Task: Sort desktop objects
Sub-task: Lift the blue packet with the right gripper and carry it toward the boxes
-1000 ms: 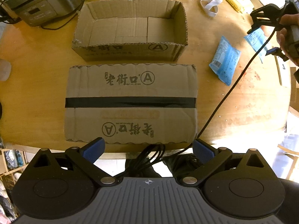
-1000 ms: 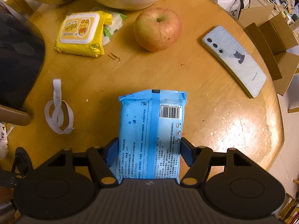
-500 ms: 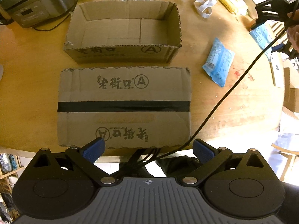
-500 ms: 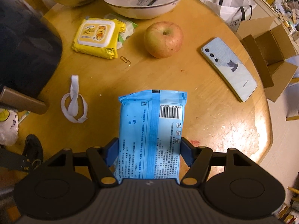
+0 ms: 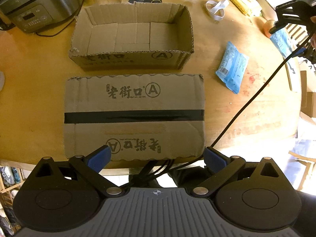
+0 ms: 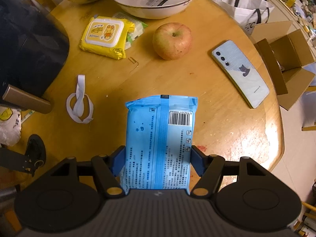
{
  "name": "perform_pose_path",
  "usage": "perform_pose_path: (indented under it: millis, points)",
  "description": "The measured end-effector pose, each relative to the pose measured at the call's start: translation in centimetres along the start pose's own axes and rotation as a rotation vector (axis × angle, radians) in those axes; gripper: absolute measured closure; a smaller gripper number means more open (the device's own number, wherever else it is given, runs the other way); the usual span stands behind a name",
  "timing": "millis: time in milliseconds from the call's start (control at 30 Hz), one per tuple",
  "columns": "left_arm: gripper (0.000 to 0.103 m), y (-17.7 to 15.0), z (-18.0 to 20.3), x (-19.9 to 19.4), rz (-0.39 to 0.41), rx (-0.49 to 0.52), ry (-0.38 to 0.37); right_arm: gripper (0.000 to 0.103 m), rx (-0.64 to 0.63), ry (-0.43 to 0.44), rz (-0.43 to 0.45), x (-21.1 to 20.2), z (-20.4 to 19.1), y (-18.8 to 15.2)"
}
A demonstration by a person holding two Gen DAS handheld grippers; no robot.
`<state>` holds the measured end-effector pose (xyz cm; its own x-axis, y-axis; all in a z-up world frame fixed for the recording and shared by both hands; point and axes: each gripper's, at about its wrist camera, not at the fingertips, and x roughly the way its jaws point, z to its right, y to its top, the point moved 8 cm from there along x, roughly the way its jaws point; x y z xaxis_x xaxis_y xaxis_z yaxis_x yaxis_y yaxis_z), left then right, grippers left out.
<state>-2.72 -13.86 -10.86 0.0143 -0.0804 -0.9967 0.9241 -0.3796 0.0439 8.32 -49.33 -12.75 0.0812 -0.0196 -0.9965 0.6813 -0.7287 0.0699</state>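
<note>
My right gripper is shut on a blue wipes pack, held clear above the round wooden table. In the left wrist view that gripper hangs at the far right with the same blue pack in it. A second blue pack lies on the table right of the open cardboard box. My left gripper stands open over the near edge of the taped flat box, with nothing between its fingers.
An apple, a phone face down, a yellow wipes pack, a white strap loop and a paper clip lie on the table. A white bowl sits at the far edge. A steel cooker stands far left.
The right gripper has risen with the blue pack, so the table things look smaller and farther. The left gripper has stayed over the flat box.
</note>
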Motion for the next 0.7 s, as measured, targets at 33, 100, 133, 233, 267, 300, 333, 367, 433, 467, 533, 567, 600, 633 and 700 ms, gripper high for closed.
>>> perform_pose_path:
  millis: [33,100,133,233,267,300,333,367,433,467,533,567,600,633,700]
  points:
    - [0.000,0.0,0.0,0.0,0.000,0.001,0.000,0.037,-0.015,0.004,-0.001,0.0,-0.1,0.0]
    - [0.000,0.0,0.0,0.0,0.001,0.001,0.001,0.037,-0.052,0.012,-0.002,0.0,-0.3,-0.1]
    - [0.000,0.0,-0.1,-0.1,0.001,0.000,0.002,0.037,-0.075,0.016,-0.004,0.1,-0.5,-0.1]
    - [0.000,0.0,-0.2,-0.1,0.004,-0.005,0.005,0.037,-0.140,0.032,-0.009,0.3,-0.9,-0.3]
    - [0.000,0.0,-0.3,-0.2,0.005,-0.007,0.006,0.037,-0.162,0.036,-0.010,0.3,-1.0,-0.4]
    - [0.000,0.0,-0.3,-0.2,0.005,-0.009,0.007,0.037,-0.185,0.040,-0.010,0.4,-1.1,-0.4]
    - [0.000,0.0,-0.4,-0.3,0.006,-0.010,0.008,0.037,-0.207,0.043,-0.010,0.5,-1.2,-0.5]
    - [0.000,0.0,-0.5,-0.3,0.007,-0.012,0.009,0.037,-0.231,0.047,-0.008,0.5,-1.3,-0.6]
    - [0.000,0.0,-0.6,-0.4,0.008,-0.015,0.011,0.037,-0.289,0.051,0.001,0.5,-1.6,-0.7]
    - [0.000,0.0,-0.7,-0.4,0.008,-0.016,0.012,0.037,-0.317,0.050,0.005,0.5,-1.7,-0.8]
    - [0.000,-0.1,-0.8,-0.5,0.008,-0.018,0.013,0.037,-0.377,0.048,0.017,0.4,-2.0,-1.0]
    - [0.000,-0.2,-0.9,-0.6,0.009,-0.019,0.013,0.037,-0.404,0.049,0.021,0.3,-2.1,-1.2]
    - [0.000,-0.2,-1.0,-0.6,0.009,-0.020,0.014,0.037,-0.428,0.051,0.023,0.3,-2.2,-1.3]
    - [0.000,-0.2,-1.1,-0.7,0.009,-0.021,0.015,0.037,-0.451,0.053,0.025,0.3,-2.3,-1.4]
    - [0.000,-0.3,-1.2,-0.9,0.011,-0.024,0.017,0.037,-0.498,0.052,0.030,0.3,-2.5,-1.7]
